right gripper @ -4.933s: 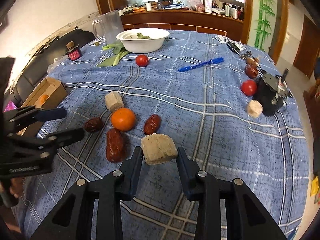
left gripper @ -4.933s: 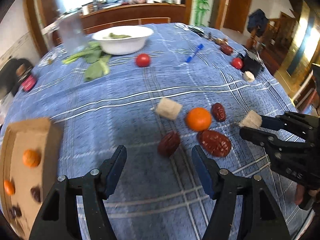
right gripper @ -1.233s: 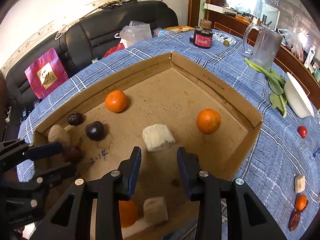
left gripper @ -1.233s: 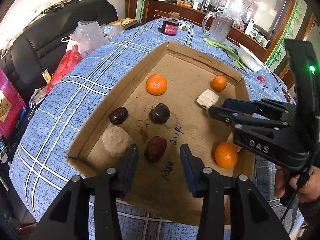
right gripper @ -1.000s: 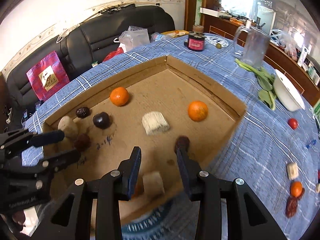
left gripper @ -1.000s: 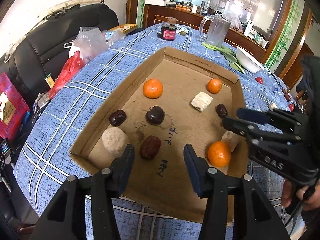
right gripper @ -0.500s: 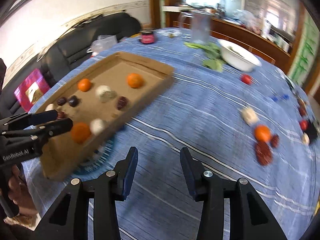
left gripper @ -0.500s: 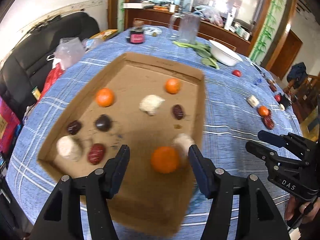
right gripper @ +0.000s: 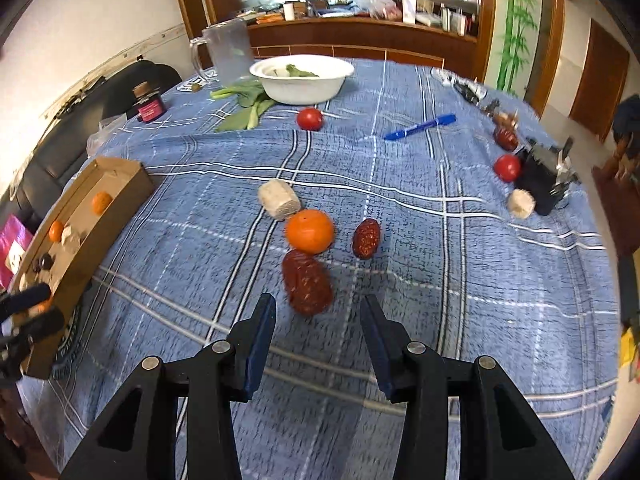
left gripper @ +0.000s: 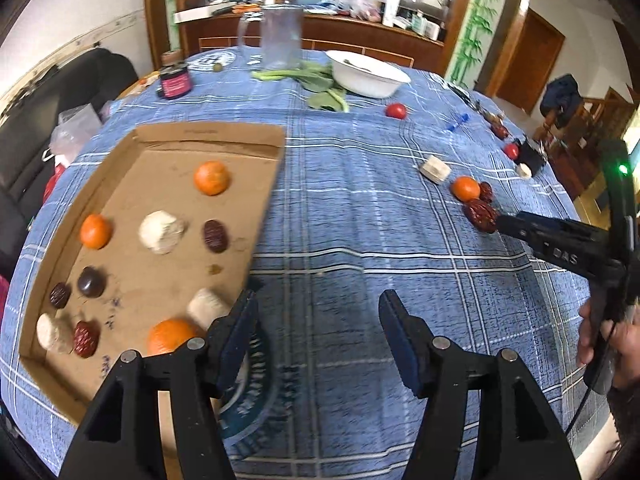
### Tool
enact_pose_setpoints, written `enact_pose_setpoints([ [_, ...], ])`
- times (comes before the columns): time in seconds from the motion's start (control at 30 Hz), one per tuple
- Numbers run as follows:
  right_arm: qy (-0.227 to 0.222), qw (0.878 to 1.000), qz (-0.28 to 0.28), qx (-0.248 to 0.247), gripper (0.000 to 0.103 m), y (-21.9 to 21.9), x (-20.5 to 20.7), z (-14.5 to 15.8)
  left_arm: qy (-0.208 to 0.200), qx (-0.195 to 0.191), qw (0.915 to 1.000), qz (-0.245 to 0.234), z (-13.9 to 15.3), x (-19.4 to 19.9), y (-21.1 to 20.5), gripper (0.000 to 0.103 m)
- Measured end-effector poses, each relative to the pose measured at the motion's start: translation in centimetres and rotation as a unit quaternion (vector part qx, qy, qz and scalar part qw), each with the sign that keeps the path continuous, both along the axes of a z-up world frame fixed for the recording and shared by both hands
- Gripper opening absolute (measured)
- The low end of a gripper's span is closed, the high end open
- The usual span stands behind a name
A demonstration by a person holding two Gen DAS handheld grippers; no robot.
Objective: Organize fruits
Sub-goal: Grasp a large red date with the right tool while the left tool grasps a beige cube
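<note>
A cardboard tray [left gripper: 120,152] [right gripper: 120,184] on the blue checked table holds oranges, dates and pale blocks. My left gripper [left gripper: 316,332] is open and empty above the cloth, just right of the tray. My right gripper [right gripper: 318,338] is open and empty, just short of a large red date [right gripper: 306,282]. Behind that date lie an orange [right gripper: 309,231], a smaller date [right gripper: 366,238] and a pale block [right gripper: 279,199]. In the left wrist view the right gripper [left gripper: 500,222] reaches the same date [left gripper: 480,214] beside the orange [left gripper: 465,188].
A white bowl [right gripper: 304,80], greens [right gripper: 244,104], a glass jug [right gripper: 228,52] and a red jar [right gripper: 150,106] stand at the back. Tomatoes [right gripper: 309,119] [right gripper: 507,167], a blue pen [right gripper: 420,126], a black object [right gripper: 540,180] and a pale block [right gripper: 520,203] lie to the right.
Both grippers have swung right, away from the tray. The right gripper has moved over to the loose fruit and now sits just before the large date.
</note>
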State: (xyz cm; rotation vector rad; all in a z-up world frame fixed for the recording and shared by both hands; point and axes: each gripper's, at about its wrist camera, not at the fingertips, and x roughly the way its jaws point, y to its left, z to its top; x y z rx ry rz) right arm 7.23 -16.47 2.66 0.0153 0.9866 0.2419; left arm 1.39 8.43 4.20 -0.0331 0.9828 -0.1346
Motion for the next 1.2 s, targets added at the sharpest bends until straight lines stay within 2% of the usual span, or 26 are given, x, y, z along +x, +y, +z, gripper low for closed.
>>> enact_pose_setpoints([
  [0.2,0.007,0.999,0.033,-0.002,0.047,1.6,1.7,-1.8,0.009,0.016,0.9997,-0.017,-0.2,2.7,-2.7,0.066],
  [0.23,0.007,0.999,0.037,-0.006,0.044,1.8,1.9,-2.1,0.01,0.019,0.9996,-0.02,-0.3,3.3,-3.2,0.066],
  [0.27,0.004,0.999,0.038,-0.006,0.032,1.8,2.0,-2.3,0.011,0.021,0.9994,-0.024,-0.3,4.0,-3.9,0.066],
  [0.5,-0.024,0.999,0.041,-0.002,0.032,-0.3,0.5,-1.3,0.017,0.008,0.9992,-0.034,-0.7,10.1,-8.4,0.066],
  [0.73,-0.028,0.999,0.044,-0.011,0.032,-2.4,-1.2,-1.2,0.043,-0.038,0.998,-0.026,-2.1,15.4,-12.2,0.066],
  [0.9,-0.014,0.999,0.031,0.012,0.032,-3.7,-1.0,-1.8,0.064,-0.027,0.9975,-0.015,-4.1,17.5,-14.0,0.066],
  [0.97,-0.014,0.999,0.029,0.016,0.032,-3.8,-0.9,-1.9,0.055,-0.021,0.9982,-0.011,-4.4,17.7,-14.1,0.061],
  [1.03,-0.013,0.999,0.026,0.02,0.032,-3.9,-0.9,-2.0,0.051,-0.022,0.9982,-0.023,-4.5,17.6,-14.4,0.041],
  [1.07,-0.012,0.999,0.024,0.022,0.032,-3.8,-0.9,-2.1,0.05,-0.03,0.9977,-0.034,-4.4,17.4,-14.4,0.035],
  [1.2,-0.012,1.0,0.018,0.021,0.032,-3.7,-1.0,-2.0,0.045,-0.025,0.9974,-0.051,-4.1,16.2,-14.2,0.036],
])
